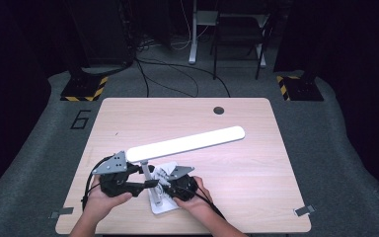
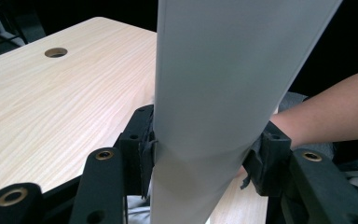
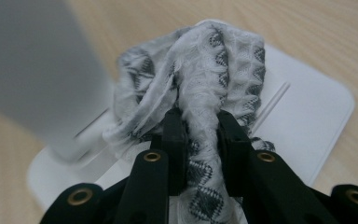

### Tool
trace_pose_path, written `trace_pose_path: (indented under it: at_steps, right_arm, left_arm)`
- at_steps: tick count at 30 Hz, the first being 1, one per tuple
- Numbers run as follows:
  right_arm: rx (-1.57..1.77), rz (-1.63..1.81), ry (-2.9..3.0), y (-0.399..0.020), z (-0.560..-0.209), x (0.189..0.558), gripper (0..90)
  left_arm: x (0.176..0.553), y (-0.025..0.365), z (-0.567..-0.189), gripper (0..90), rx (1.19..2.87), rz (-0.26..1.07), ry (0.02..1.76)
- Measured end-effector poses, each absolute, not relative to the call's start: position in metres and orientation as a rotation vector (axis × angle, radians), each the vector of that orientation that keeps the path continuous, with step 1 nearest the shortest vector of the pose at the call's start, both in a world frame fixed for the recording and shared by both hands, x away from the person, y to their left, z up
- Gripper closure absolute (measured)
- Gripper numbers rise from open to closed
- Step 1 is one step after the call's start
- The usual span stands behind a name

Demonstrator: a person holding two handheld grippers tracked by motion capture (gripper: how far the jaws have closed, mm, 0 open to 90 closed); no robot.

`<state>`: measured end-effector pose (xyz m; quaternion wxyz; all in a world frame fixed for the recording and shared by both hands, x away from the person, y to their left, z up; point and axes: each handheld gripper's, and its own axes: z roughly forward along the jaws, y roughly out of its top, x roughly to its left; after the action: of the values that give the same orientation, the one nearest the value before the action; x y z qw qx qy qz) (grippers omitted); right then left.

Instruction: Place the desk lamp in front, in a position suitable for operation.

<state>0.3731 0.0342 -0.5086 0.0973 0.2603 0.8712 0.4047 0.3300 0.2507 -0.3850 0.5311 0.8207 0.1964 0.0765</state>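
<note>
A: Starting at the left, we see the left gripper [image 1: 150, 183] low on the near side of the wooden table [image 1: 256, 163], held in the person's left hand [image 1: 103, 200], with its grey three-cornered plate on top.

B: And in the left gripper view we see its two black jaws set on either side of the white lamp post [image 2: 205, 140]. Both pads [image 2: 145, 144] touch the post, so we read it as clamped on the post at a medium width.

A: Agreed. Above it, the long white lamp head [image 1: 186, 143] stretches from just over the left gripper out toward the far right, raised above the table and tilted slightly upward at its far end.

B: Moving right, we find the flat white lamp base [image 3: 307, 116] lying on the table near the near edge, between the two hands.

A: On that base we see a grey-and-white patterned cloth [image 3: 205, 70], bunched up just beside the post.

B: The right gripper [image 3: 199, 135] has its jaws narrow, pinching a fold of that cloth between them. The cloth rises in a crumpled heap beyond the tips.

A: In the high view the right gripper [image 1: 170, 187] sits just right of the post, in the person's right hand [image 1: 190, 197], close to the left gripper.

B: Farther right the table is bare wood, with a small round hole [image 1: 218, 110] near its far edge.
</note>
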Motion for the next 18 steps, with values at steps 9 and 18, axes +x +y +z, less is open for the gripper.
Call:
trace_pose_path:
  at_steps: [9,18]
  right_arm:
    - [0.849,1.176,2.509,0.052,-0.508,0.417,75.9]
    - [0.997,1.165,2.437,0.059,-0.509,0.44,75.6]
  left_arm:
    - [0.33,0.25,-0.386,50.6,1.948,0.184,0.474]
    - [0.329,0.251,-0.388,50.7,1.945,0.201,0.476]
